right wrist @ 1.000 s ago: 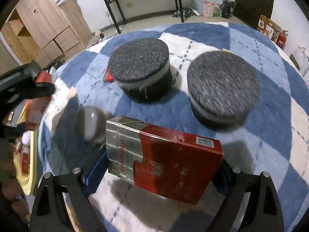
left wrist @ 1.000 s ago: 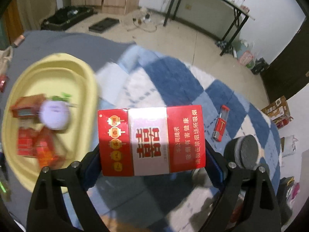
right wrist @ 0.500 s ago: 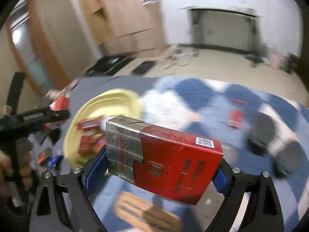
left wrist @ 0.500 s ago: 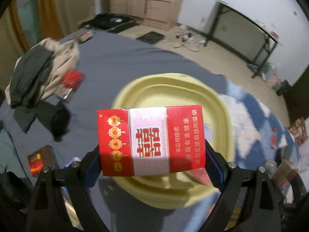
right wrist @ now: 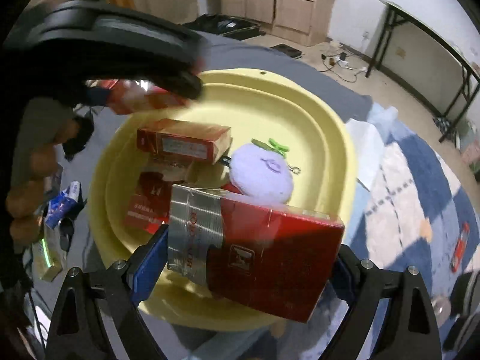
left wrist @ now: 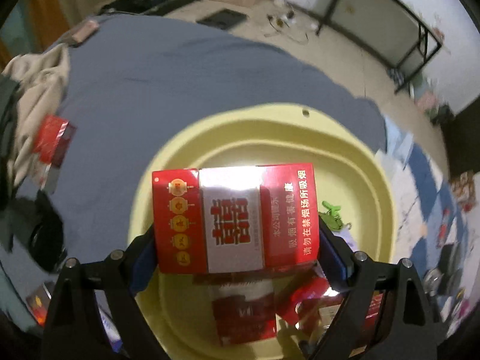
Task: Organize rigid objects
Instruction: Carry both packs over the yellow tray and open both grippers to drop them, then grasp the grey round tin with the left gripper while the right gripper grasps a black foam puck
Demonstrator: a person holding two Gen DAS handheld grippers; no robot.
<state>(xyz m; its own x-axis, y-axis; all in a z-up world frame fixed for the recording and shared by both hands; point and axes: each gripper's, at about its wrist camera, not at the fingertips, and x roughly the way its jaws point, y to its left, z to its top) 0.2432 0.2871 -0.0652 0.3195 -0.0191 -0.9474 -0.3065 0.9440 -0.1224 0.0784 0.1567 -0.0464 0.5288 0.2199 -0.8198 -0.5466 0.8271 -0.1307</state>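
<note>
left gripper point(left wrist: 235, 249): its fingers are squeezing a red and white box point(left wrist: 234, 220) from both sides, holding it in the air over the yellow tub point(left wrist: 354, 168).
right gripper point(right wrist: 249, 265): its fingers are gripping a red and silver box point(right wrist: 255, 246) and holding it over the tub's edge at 6 o'clock.
yellow tub: it is sitting on a grey blanket point(left wrist: 168, 78), with a blue checked blanket point(right wrist: 420, 198) at 3 o'clock.
inside the tub: red boxes point(right wrist: 183, 144) are lying at 9 o'clock, and a purple plush toy point(right wrist: 261, 175) is lying just beside them in the middle.
lighter point(right wrist: 459, 246): it is lying on the checked blanket, well apart from the tub.
</note>
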